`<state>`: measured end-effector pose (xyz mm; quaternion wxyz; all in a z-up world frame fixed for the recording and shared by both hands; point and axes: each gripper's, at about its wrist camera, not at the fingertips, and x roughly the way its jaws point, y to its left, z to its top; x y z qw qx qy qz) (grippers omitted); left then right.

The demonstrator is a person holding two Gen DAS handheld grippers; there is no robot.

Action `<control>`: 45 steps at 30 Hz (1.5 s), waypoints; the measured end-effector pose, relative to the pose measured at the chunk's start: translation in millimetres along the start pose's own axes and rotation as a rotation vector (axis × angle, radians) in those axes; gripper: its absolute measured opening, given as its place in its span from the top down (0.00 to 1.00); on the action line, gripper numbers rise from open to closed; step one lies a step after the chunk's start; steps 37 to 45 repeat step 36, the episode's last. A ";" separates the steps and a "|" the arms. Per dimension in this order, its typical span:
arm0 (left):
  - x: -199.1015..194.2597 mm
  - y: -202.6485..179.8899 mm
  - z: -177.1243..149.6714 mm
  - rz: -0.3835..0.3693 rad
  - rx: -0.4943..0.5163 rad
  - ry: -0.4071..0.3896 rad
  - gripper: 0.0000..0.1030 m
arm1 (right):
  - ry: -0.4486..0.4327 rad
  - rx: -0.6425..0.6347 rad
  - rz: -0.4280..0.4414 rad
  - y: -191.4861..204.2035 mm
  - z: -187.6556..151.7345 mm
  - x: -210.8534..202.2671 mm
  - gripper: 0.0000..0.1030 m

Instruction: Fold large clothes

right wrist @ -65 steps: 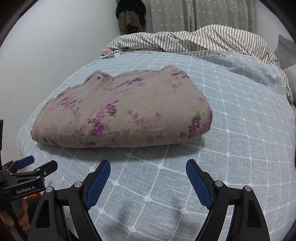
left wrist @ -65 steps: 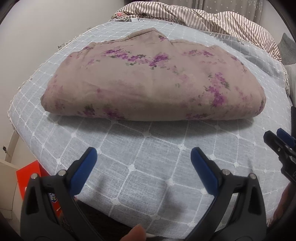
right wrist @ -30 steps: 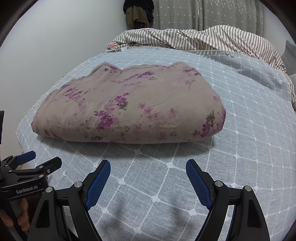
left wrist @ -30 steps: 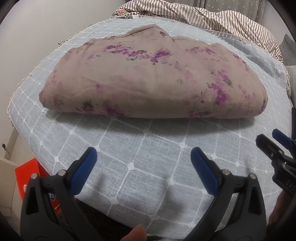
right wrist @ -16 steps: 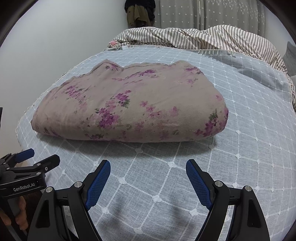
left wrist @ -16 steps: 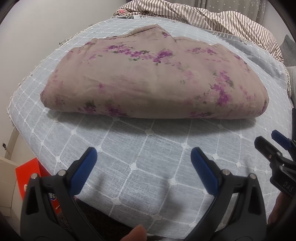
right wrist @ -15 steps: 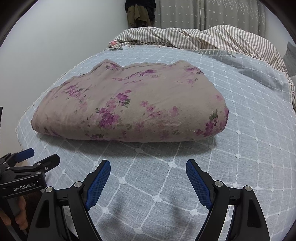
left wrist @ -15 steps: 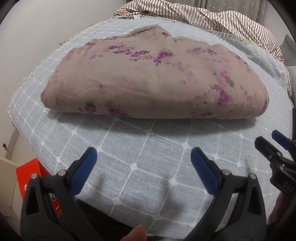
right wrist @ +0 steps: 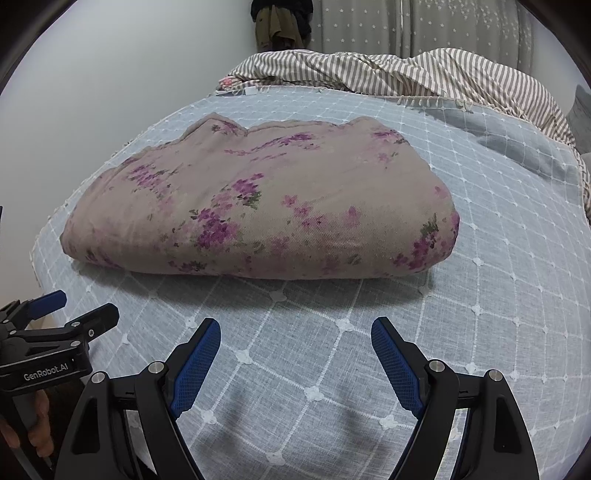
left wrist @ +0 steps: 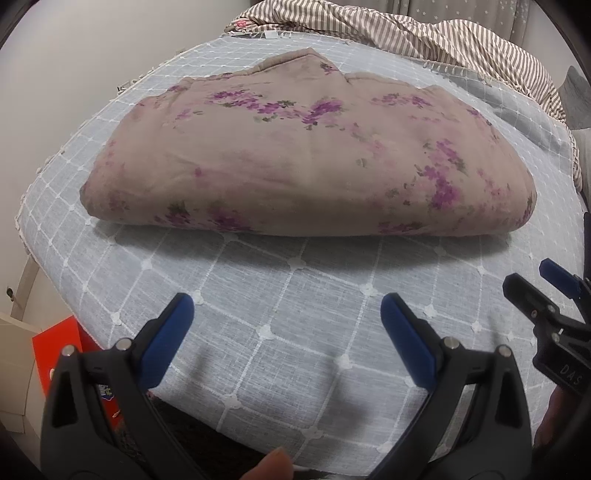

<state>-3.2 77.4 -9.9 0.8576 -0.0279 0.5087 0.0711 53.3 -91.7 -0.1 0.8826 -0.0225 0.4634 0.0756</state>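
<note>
Your left claw (left wrist: 287, 325) is spread wide and holds nothing, hovering over the near edge of the bed (left wrist: 295, 332). Your right claw (right wrist: 295, 350) is spread the same way, also with nothing between its fingers. The folded floral garment (left wrist: 306, 158) lies flat on the checked bedspread, ahead of both claws and apart from them. Beyond it, a striped blanket (right wrist: 388, 70) sits bunched at the far end.

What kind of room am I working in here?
Most likely a bedroom: the folded floral garment lies on a bed with a blue checked bedspread, a striped duvet is bunched behind it, and curtains hang beyond.
</note>
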 end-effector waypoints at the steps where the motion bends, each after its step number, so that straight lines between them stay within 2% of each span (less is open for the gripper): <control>1: -0.1 -0.1 0.0 0.000 0.000 0.000 0.02 | -0.001 0.000 -0.001 0.2 0.1 0.1 0.18; 21: 10.5 2.1 2.7 0.005 -0.007 0.017 0.02 | 0.014 -0.020 -0.008 3.4 -3.5 5.5 0.18; 34: 16.3 -18.0 0.8 -0.019 0.014 0.044 0.02 | 0.023 -0.027 -0.006 4.6 -6.1 7.0 0.18; 45: 16.8 -19.1 1.0 -0.023 -0.005 0.055 0.02 | 0.025 -0.010 0.006 3.0 -5.1 6.7 0.17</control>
